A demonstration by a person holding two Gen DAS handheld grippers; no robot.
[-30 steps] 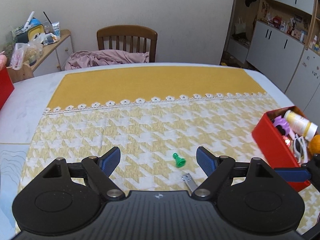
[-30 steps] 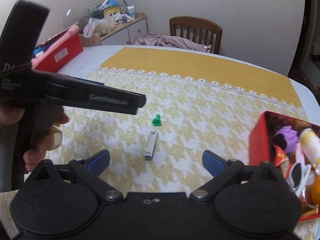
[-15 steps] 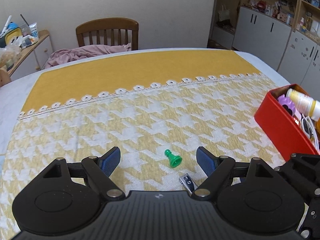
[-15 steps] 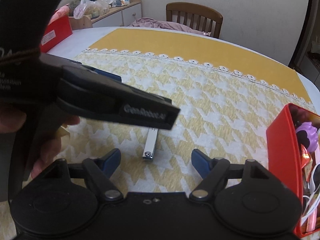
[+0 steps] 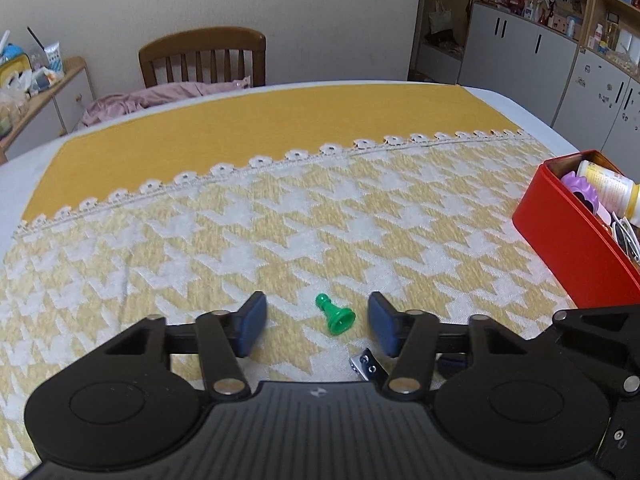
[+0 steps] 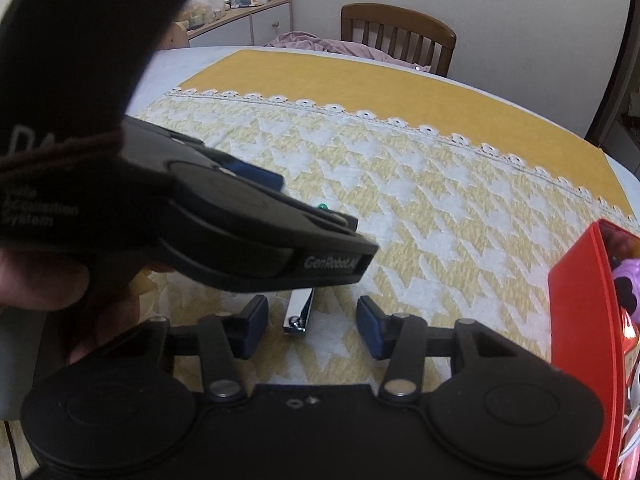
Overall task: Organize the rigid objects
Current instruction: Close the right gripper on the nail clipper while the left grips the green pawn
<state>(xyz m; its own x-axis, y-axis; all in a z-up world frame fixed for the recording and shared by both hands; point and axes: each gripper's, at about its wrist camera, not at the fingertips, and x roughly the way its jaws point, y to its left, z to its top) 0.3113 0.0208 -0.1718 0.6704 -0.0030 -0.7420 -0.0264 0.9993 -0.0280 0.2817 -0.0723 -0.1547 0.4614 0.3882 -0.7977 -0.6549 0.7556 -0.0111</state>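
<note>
My left gripper (image 5: 314, 326) is low over the bench (image 5: 280, 216), and its jaws have just been closing; they now stand at a middling gap with the blue pads on either side of the green pawn (image 5: 335, 314), not yet touching it. The pawn lies on its side on the yellow-and-white checked cloth, base toward me, head pointing away. Just beside it, nearer to me and to the right, I see one end of the metal nail clipper (image 5: 365, 365), partly hidden behind the right pad's linkage.

My right gripper (image 6: 308, 326) has its jaws also just closed in to a middling gap. The nail clipper (image 6: 298, 312) lies flat on the cloth between the pads, closer to the left pad, and neither pad presses on it. Its far end disappears under the body of the left gripper (image 6: 224, 236), which crosses this view from the left, carried by a hand (image 6: 48, 276). Only a green speck of the pawn (image 6: 321, 207) shows over that body.

On the right edge of the bench stands the red box (image 5: 568, 248), well apart from the pawn and the clipper. In it I can make out a white-and-yellow bottle (image 5: 608, 188), a purple ruffled thing (image 5: 582, 192) and something white at the near end. A wooden chair (image 5: 204, 56) stands at the far side with pink fabric (image 5: 160, 96) over its seat.
</note>
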